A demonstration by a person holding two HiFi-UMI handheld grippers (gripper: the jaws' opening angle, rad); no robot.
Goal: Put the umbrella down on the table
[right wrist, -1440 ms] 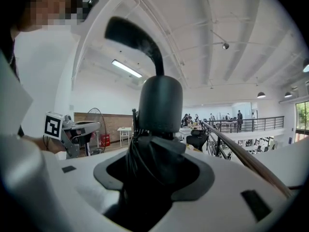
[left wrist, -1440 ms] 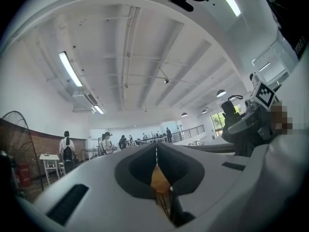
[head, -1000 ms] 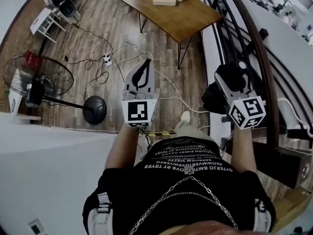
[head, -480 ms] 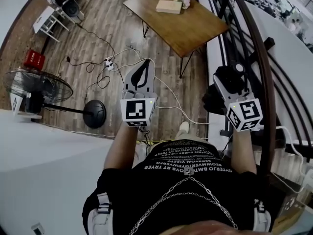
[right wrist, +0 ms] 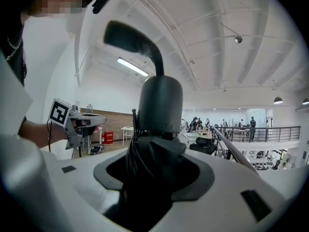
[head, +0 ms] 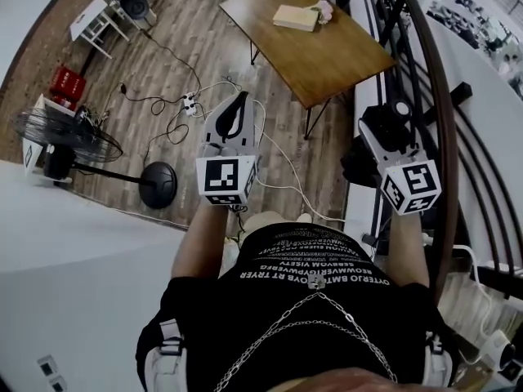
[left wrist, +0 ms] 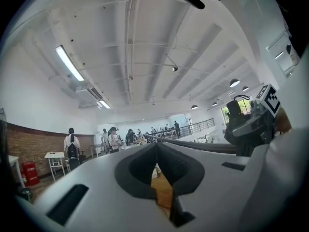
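While the umbrella is being carried toward the table, nothing has been set down yet. In the head view a floor fan (head: 69, 131) stands at nine o'clock of the left gripper (head: 239, 104), whose jaws meet at their tips with nothing between them. The wooden table (head: 327, 51) lies at about one o'clock of it, well apart, with a book (head: 296, 17) on its far end. At three o'clock the right gripper (right wrist: 157, 173) is clamped round the folded black umbrella (right wrist: 161, 105). Its jaws are held fairly wide by the bundle, and the crooked handle sticks out past their tips. Next, I judge, the right hand must come over bare tabletop, lower the umbrella and release it. Compared with a second ago, the table shows lower and more fully in the head view, and the grip looks unchanged.
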